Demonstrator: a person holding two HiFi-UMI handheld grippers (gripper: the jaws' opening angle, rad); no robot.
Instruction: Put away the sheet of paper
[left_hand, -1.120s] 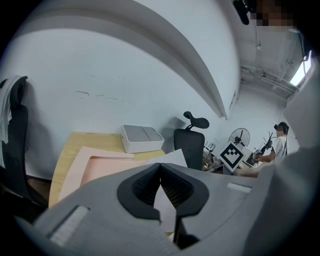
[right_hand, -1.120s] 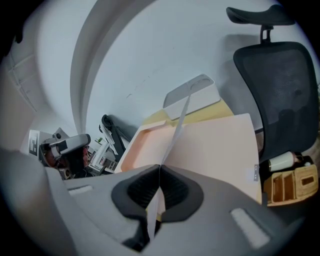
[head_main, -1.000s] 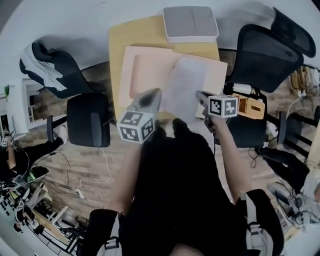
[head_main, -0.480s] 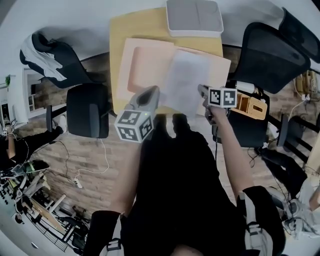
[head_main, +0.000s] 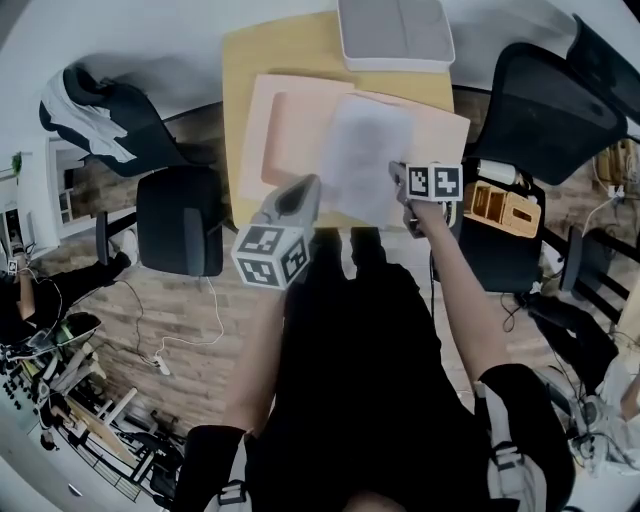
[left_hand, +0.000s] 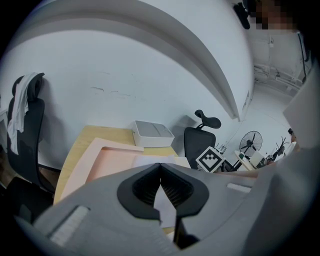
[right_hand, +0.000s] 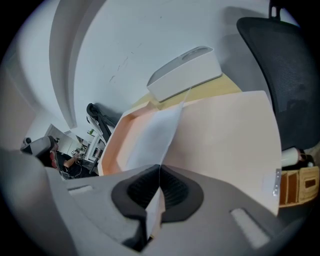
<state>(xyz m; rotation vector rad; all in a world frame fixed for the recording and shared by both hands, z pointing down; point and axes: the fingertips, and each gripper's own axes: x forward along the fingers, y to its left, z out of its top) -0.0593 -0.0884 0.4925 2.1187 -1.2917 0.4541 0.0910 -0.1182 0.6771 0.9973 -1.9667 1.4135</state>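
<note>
A white sheet of paper (head_main: 365, 155) lies tilted over the open pink folder (head_main: 290, 140) on the yellow table (head_main: 245, 60). My right gripper (head_main: 398, 178) is shut on the sheet's near right edge. In the right gripper view the sheet (right_hand: 157, 130) runs from between the closed jaws of my right gripper (right_hand: 160, 171) out over the folder (right_hand: 225, 135). My left gripper (head_main: 305, 192) hovers at the table's near edge, left of the sheet. Seen from its own camera, my left gripper (left_hand: 160, 167) has its tips touching with nothing held, and the sheet (left_hand: 150, 161) lies beyond.
A flat white box (head_main: 395, 30) sits at the table's far edge. Black office chairs stand to the left (head_main: 178, 232) and the right (head_main: 540, 110). A wooden organizer (head_main: 500, 208) rests on the right chair's seat. Cables lie on the wooden floor (head_main: 180, 330).
My right gripper has moved a little forward over the table, carrying the sheet's edge further onto the folder. The left gripper has stayed roughly where it was.
</note>
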